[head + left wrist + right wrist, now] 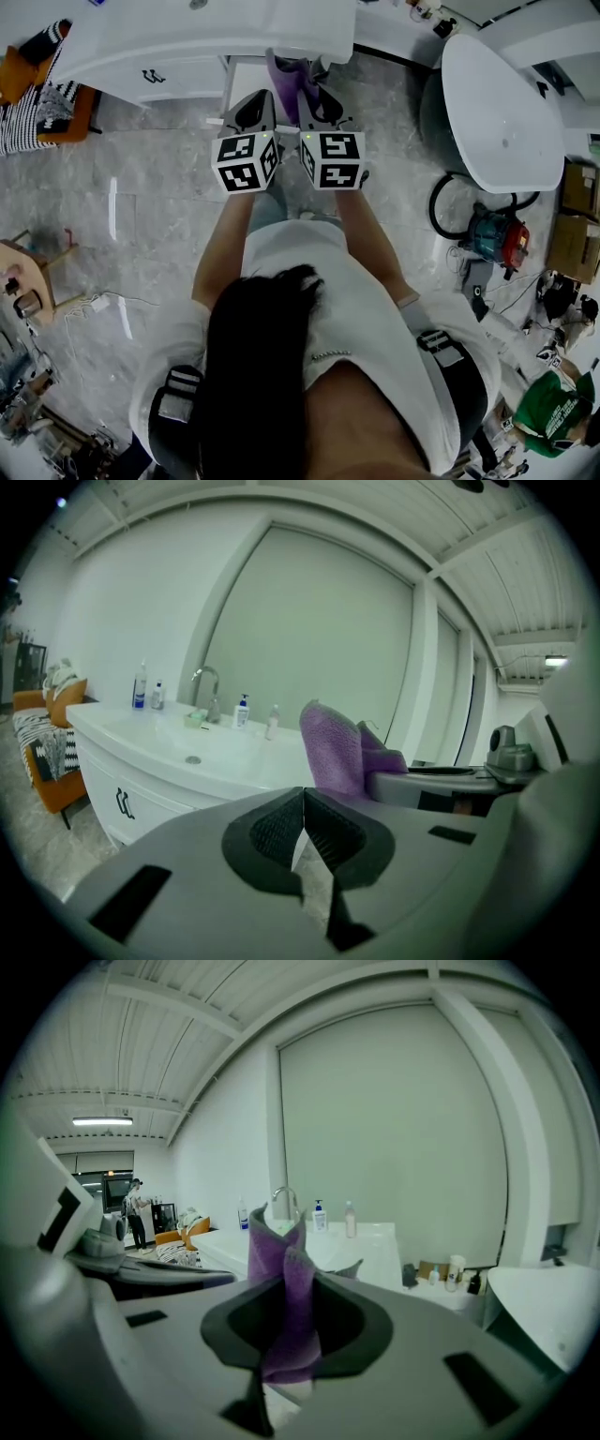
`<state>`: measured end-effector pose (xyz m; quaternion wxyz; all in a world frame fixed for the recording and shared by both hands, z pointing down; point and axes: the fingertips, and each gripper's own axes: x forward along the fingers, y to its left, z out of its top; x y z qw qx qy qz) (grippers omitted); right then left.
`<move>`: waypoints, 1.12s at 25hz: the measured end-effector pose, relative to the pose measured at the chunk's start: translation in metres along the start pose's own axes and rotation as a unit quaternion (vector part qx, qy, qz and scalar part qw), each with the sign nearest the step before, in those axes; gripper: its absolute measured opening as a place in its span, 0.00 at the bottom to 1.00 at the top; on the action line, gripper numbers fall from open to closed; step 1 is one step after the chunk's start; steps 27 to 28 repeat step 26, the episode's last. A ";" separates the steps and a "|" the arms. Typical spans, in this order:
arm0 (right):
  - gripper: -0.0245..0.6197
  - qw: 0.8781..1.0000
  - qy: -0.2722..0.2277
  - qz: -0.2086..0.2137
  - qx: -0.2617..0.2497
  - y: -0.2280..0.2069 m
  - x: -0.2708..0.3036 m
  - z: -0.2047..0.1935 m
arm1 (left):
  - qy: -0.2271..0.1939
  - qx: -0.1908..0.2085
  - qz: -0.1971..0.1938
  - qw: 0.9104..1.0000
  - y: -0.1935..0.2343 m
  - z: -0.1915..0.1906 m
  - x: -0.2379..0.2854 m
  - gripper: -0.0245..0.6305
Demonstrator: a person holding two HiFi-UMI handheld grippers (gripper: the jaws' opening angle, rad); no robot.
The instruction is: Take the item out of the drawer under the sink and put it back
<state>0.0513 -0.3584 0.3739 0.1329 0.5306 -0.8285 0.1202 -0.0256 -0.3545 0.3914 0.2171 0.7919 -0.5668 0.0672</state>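
Observation:
A purple cloth (290, 79) hangs from my right gripper (316, 101), which is shut on it; in the right gripper view the cloth (285, 1283) stands up twisted between the dark pads. My left gripper (256, 105) is held right beside the right one, and its pads (281, 829) meet at the tips with nothing between them. From the left gripper view the cloth (334, 752) shows just to the right. Both grippers are raised in front of the white sink vanity (178, 42). A white panel below the vanity, behind the grippers, may be the pulled-out drawer (242, 82).
A faucet (207, 688) and bottles (242, 711) stand on the sink top. A white bathtub (506, 108) is at the right with a vacuum cleaner (497, 236) and cardboard boxes (577, 220) near it. An orange seat with striped fabric (42, 98) is at the left.

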 end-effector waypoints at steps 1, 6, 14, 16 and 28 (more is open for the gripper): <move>0.17 1.000 -0.001 0.001 0.001 0.001 -0.001 0.001 | -0.003 0.004 -0.001 1.000 -0.001 0.001 -0.001 0.04; 0.17 1.000 -0.002 0.004 -0.006 0.010 -0.004 0.001 | -0.015 0.014 -0.004 1.000 -0.006 0.006 -0.010 0.04; 0.16 1.000 -0.005 0.010 -0.010 0.017 -0.007 0.001 | -0.008 0.021 0.007 1.000 0.001 -0.002 -0.020 0.04; 0.17 1.000 -0.004 0.012 -0.010 0.018 -0.008 0.000 | -0.007 0.022 0.009 1.000 0.002 -0.003 -0.023 0.04; 0.16 1.000 0.006 0.015 -0.016 0.019 -0.001 -0.006 | -0.004 0.023 0.019 1.000 0.009 -0.003 -0.025 0.04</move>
